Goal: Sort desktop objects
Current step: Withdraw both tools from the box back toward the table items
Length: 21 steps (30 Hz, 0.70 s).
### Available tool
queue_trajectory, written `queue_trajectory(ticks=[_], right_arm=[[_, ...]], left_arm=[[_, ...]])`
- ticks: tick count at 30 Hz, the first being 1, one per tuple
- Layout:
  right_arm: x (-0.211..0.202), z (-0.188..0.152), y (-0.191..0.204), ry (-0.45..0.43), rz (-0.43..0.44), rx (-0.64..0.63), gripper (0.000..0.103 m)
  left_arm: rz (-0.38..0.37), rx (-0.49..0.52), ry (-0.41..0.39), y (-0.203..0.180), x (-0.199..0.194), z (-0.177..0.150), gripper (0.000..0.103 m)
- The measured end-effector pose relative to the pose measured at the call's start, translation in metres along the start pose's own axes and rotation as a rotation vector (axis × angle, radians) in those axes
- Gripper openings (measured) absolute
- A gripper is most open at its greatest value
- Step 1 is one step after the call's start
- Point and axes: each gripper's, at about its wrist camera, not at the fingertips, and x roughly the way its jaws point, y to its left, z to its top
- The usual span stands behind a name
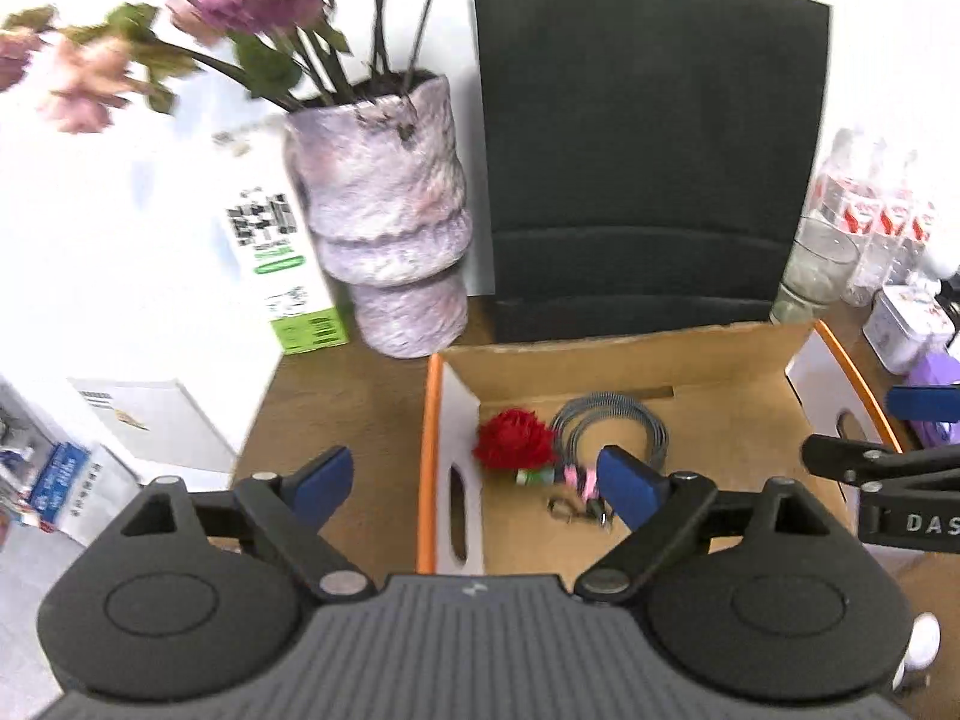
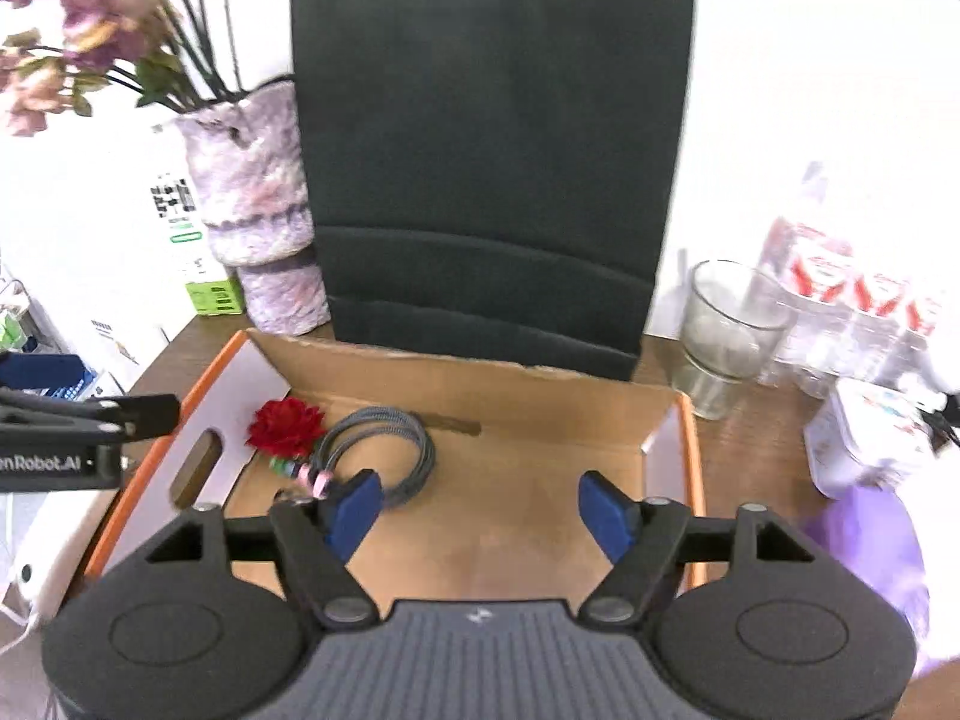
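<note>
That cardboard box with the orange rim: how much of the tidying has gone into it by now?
Done: a red fabric flower and a coiled grey braided cable lie inside the cardboard box, along with small bits too blurred to name. In hand: nothing; the left gripper and right gripper are both open and empty. Possibly left: the clear drinking glass and white tin outside the box.
</note>
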Motion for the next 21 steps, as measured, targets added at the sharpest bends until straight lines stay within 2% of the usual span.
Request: queue_trajectory(ticks=[3, 5, 7, 12, 14, 17, 19, 21], right_arm=[[-0.038, -0.032, 0.000, -0.036, 0.002, 0.001, 0.078], [-0.074, -0.068, 0.002, -0.105, 0.059, -0.006, 0.088], [-0.104, -0.108, 0.007, -0.160, 0.107, -0.023, 0.094], [-0.144, -0.202, 0.019, -0.203, 0.105, -0.004, 0.094], [-0.149, -0.233, 0.021, -0.226, 0.094, 0.029, 0.094], [-0.161, -0.281, 0.029, -0.294, 0.050, 0.035, 0.094], [-0.165, -0.306, 0.034, -0.274, 0.056, 0.012, 0.094], [-0.166, -0.321, 0.039, -0.254, 0.051, -0.012, 0.094]], left_arm=[[-0.022, -0.016, -0.073, 0.000, -0.040, -0.033, 0.098], [-0.096, -0.020, -0.137, 0.005, -0.067, -0.069, 0.100], [-0.109, 0.010, -0.166, 0.003, -0.092, -0.108, 0.100], [-0.162, -0.094, -0.248, 0.004, -0.140, -0.199, 0.103], [-0.147, -0.127, -0.267, 0.001, -0.146, -0.233, 0.103], [-0.127, -0.120, -0.240, -0.005, -0.135, -0.274, 0.103], [-0.114, -0.139, -0.188, -0.008, -0.127, -0.294, 0.103], [-0.135, -0.134, -0.185, -0.007, -0.125, -0.309, 0.103]])
